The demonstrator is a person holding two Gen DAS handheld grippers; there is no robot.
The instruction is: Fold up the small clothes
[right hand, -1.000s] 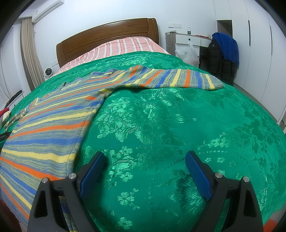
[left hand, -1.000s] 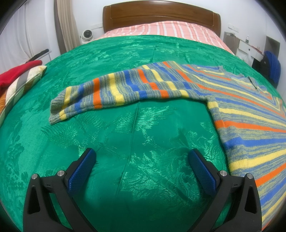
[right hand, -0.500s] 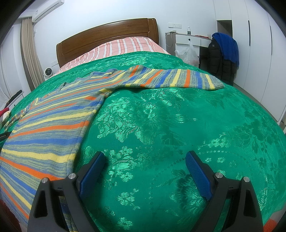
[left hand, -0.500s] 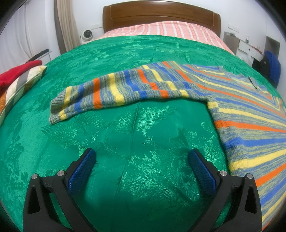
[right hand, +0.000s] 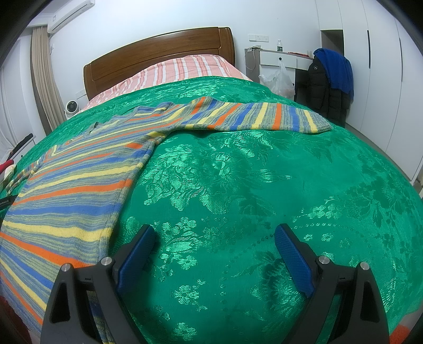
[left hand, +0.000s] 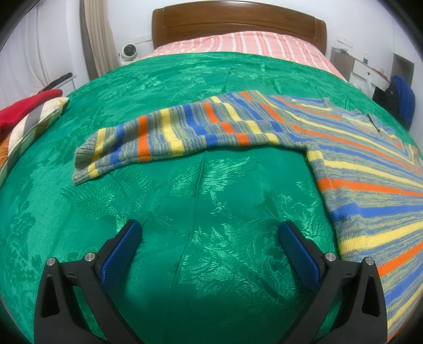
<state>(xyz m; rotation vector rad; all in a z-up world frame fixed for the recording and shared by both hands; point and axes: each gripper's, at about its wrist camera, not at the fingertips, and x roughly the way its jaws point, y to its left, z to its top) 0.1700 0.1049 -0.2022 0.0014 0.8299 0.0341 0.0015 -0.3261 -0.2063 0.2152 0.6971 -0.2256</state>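
Note:
A striped knit sweater (left hand: 370, 185) in blue, yellow, orange and grey lies flat on the green bedspread (left hand: 211, 211). Its left sleeve (left hand: 158, 137) stretches out to the left in the left wrist view. Its right sleeve (right hand: 264, 117) stretches out to the right in the right wrist view, with the body (right hand: 66, 201) at the left. My left gripper (left hand: 210, 235) is open and empty above the bedspread, below the left sleeve. My right gripper (right hand: 214, 238) is open and empty above the bedspread, just right of the sweater's hem edge.
A wooden headboard (left hand: 238, 23) and striped pink sheet (left hand: 251, 45) are at the far end. A red item on a pillow (left hand: 29, 116) lies at the left. A dark jacket with a blue garment (right hand: 330, 87) hangs at the right by a white desk (right hand: 277, 59).

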